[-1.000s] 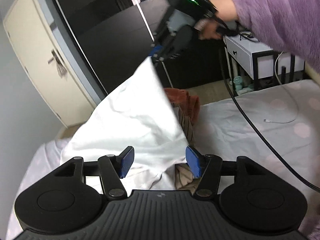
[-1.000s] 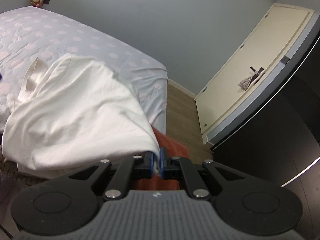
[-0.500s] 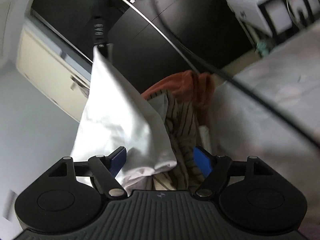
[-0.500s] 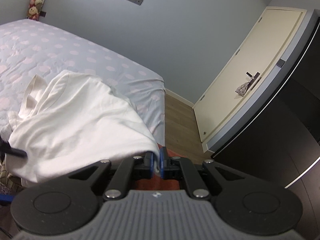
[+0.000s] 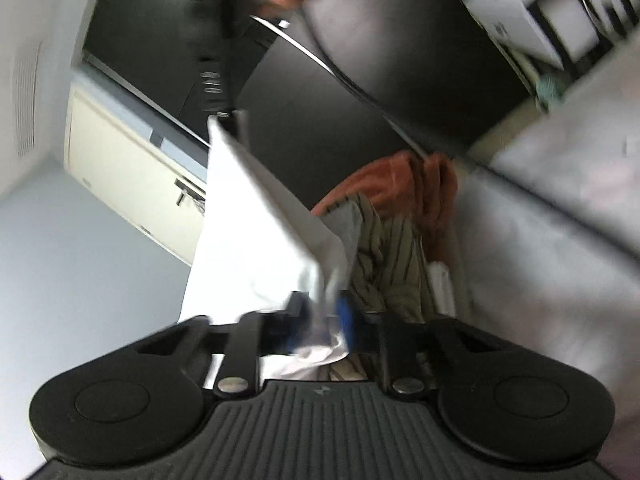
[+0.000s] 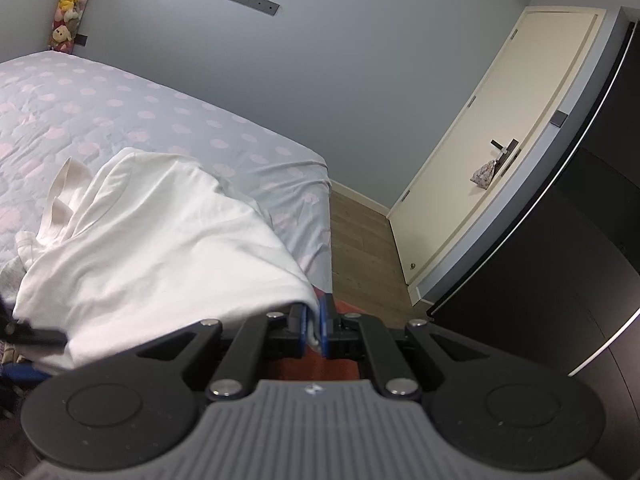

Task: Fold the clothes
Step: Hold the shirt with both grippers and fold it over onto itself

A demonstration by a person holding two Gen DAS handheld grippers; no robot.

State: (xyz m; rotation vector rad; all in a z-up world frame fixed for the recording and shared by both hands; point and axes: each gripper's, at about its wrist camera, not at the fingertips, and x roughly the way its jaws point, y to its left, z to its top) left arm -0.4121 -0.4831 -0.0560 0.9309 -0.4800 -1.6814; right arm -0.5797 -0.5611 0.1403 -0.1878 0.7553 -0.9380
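A white garment (image 6: 152,236) hangs stretched between both grippers above the bed. My right gripper (image 6: 314,330) is shut on one corner of it, the cloth pinched between the blue pads. In the left wrist view the same white garment (image 5: 256,248) runs up to the right gripper (image 5: 218,114) at the top. My left gripper (image 5: 324,326) has its blue pads closed onto a bunched lower corner of the cloth. That view is blurred by motion.
Under the garment lies a pile with a striped piece (image 5: 384,256) and a rust-orange piece (image 5: 404,184). The bed (image 6: 160,112) has a spotted grey cover. A cream door (image 6: 500,152) and a dark wardrobe (image 6: 580,272) stand past the bed's end. A black cable (image 5: 340,72) crosses above.
My left gripper went from open to shut on the garment's lower corner and tilted upward. The right gripper kept its hold and lifted a little.
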